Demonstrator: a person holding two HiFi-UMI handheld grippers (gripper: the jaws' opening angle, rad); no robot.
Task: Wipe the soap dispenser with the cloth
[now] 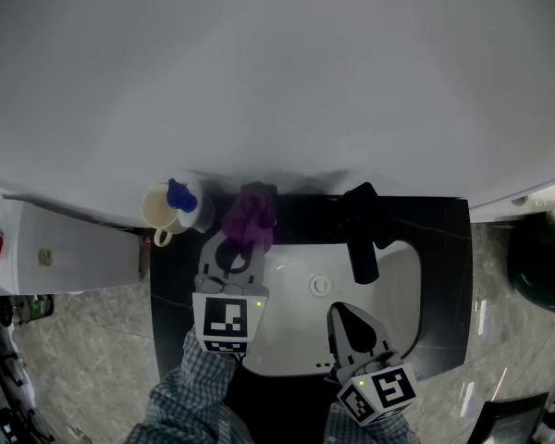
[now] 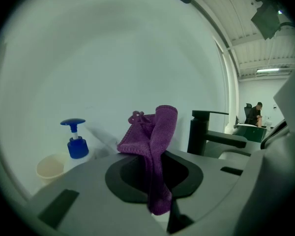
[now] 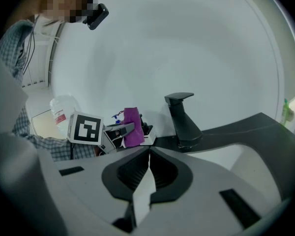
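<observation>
Gripping the cloth [image 2: 155,132] in the left gripper [image 1: 241,246], with a purple bunch standing above the jaws and a tail hanging below; carrying nothing in the right gripper [image 1: 345,313], jaws pressed together, low over the front of the sink [image 1: 296,340]; aiming for the dispenser [image 2: 77,140], blue-pumped, at the back left of the counter [image 1: 171,294], against the wall, just beside the cup [image 1: 157,209] and just left of the cloth, apart from it in the left gripper view; judged to be at the approach, with no wiping contact yet; swing the bunch left and lay its broad face on the bottle, not the jaw tips; wipe downward from the pump neck, then round the sides, with light pressure, since a light bottle will likely slide or tip toward the cup if shoved sideways; steady it, if need be, by the pump head with the right gripper, jaws parted first, reaching past the tap [image 1: 361,234] without knocking it; mind the loose tail, apt to snag on the pump; grip hard enough that the cloth cannot drag out.
</observation>
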